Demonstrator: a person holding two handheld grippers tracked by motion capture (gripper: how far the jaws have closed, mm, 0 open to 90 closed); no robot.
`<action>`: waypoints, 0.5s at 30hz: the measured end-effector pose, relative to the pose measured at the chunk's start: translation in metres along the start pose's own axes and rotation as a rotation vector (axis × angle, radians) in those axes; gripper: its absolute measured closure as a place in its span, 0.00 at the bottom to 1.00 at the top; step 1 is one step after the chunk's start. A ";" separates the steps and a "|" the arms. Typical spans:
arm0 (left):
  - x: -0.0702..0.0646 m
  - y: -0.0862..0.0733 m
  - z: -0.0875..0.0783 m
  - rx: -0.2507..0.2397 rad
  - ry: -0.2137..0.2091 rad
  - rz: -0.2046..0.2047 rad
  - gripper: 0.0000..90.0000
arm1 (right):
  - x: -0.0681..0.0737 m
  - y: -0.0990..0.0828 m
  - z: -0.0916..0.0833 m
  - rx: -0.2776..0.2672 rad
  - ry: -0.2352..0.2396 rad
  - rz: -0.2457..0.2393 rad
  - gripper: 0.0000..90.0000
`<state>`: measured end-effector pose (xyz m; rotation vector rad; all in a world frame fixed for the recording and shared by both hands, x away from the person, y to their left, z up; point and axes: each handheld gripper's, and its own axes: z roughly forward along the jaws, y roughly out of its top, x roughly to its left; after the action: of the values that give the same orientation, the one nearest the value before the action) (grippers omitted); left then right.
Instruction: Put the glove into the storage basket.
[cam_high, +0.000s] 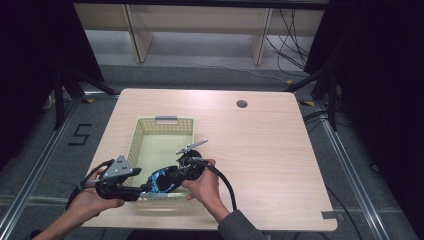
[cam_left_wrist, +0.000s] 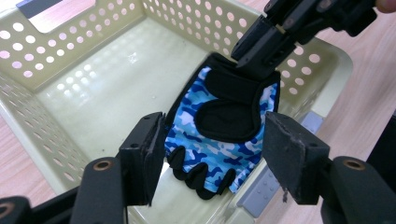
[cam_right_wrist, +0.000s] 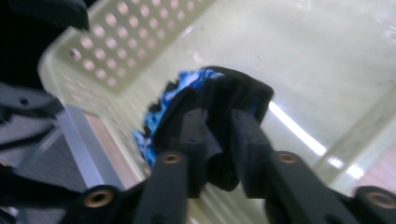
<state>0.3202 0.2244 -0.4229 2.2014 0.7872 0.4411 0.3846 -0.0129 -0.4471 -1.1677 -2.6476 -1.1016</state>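
Observation:
A blue camouflage fingerless glove (cam_left_wrist: 219, 144) with black palm pads lies palm up in the near end of a pale yellow perforated basket (cam_high: 150, 125). Its finger ends rest against the near wall. My left gripper (cam_left_wrist: 217, 130) is open, one jaw on each side of the glove, neither pad pressing it. My right gripper (cam_right_wrist: 217, 116) reaches in from the opposite side and is shut on the glove's black cuff (cam_right_wrist: 219, 93). In the high view both grippers meet over the glove (cam_high: 159, 181) at the basket's near rim, left gripper (cam_high: 146, 190) and right gripper (cam_high: 167, 177).
The basket stands on a light wooden table (cam_high: 260, 150), with a grey handle (cam_high: 166, 119) at its far end and a grey tag (cam_left_wrist: 261, 191) on its near rim. A cable hole (cam_high: 242, 104) is at the table's back. The right gripper's cable (cam_high: 227, 185) loops over the table.

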 end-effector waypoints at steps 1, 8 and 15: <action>0.000 0.000 0.000 0.000 0.000 0.000 0.43 | 0.000 0.000 0.000 0.000 0.000 0.000 0.80; -0.003 -0.001 -0.005 -0.038 -0.011 -0.032 0.41 | 0.001 0.007 -0.012 -0.042 -0.044 -0.053 0.59; -0.004 -0.001 -0.007 -0.055 -0.003 -0.045 0.38 | -0.004 0.010 -0.025 -0.087 -0.037 -0.045 0.55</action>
<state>0.3131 0.2266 -0.4191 2.1286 0.8118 0.4325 0.3887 -0.0264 -0.4244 -1.1590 -2.6915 -1.2267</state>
